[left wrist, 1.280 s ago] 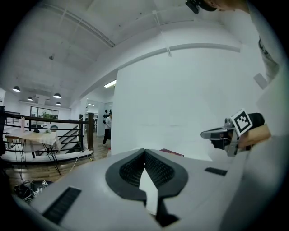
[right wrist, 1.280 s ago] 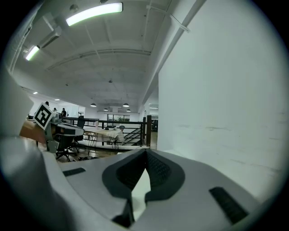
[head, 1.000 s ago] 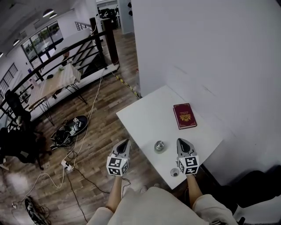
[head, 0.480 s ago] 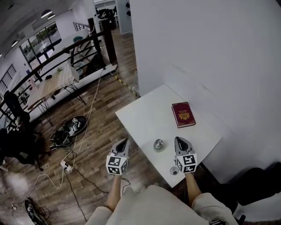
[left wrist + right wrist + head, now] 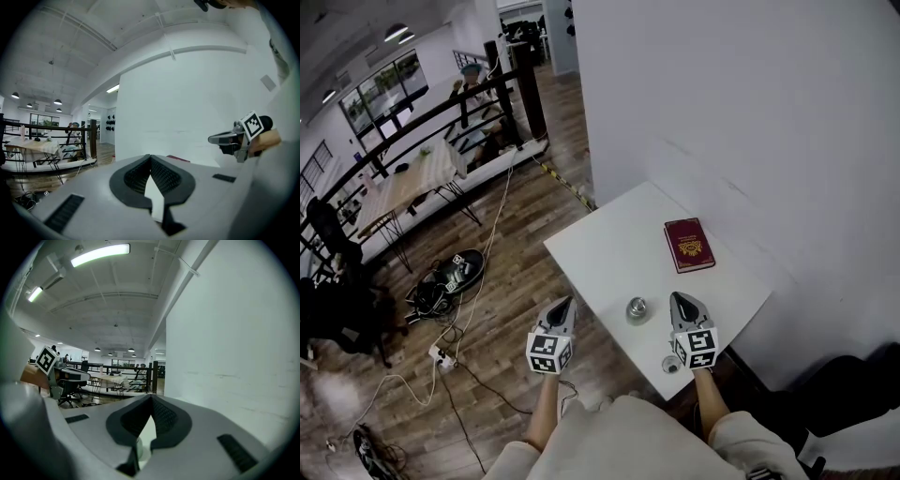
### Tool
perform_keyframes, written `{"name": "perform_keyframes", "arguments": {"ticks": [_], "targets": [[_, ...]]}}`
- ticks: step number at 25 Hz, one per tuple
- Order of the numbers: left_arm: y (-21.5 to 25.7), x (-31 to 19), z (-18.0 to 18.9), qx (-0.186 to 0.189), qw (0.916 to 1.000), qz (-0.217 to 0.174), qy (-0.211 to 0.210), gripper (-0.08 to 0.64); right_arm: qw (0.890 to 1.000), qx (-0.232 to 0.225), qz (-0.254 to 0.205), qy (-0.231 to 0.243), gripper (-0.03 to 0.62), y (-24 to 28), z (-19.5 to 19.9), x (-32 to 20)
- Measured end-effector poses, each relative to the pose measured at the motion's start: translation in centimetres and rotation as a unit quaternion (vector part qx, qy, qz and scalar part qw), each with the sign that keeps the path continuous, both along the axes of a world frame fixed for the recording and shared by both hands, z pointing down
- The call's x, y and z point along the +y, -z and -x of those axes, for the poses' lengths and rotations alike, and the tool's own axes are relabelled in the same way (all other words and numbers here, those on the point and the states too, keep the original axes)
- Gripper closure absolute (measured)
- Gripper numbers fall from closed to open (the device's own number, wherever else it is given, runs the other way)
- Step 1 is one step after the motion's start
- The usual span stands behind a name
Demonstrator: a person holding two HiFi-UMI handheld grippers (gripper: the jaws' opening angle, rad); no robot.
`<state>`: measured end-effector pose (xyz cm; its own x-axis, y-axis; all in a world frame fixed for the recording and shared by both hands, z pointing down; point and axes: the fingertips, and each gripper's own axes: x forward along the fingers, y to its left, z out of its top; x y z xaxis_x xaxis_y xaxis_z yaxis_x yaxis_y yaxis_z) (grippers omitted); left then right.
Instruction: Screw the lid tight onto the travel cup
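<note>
both closed and empty, left gripper (image 5: 565,304) and right gripper (image 5: 678,299) are flanking the travel cup (image 5: 638,309), right one nearer.

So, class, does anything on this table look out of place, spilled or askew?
Nothing is spilled or damaged. The only oddity: the small round lid sits close to the table's near edge, apart from the travel cup.

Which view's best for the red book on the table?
Head view. The dark red book lies flat and whole on the white table, cover up, nothing blocking it. The left gripper view catches only a thin red edge of it. The right gripper view doesn't show it.
</note>
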<state>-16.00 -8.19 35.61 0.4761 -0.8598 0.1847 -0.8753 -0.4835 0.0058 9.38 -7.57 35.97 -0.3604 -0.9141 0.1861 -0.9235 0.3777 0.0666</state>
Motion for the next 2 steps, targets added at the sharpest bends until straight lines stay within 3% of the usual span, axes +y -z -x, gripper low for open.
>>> {"name": "perform_keyframes", "arguments": {"ticks": [2], "targets": [[-0.24, 0.13, -0.20, -0.001, 1.0000, 0.001, -0.001, 0.552, 1.000, -0.001, 0.000, 0.000, 0.594, -0.20, -0.04, 0.12]]}}
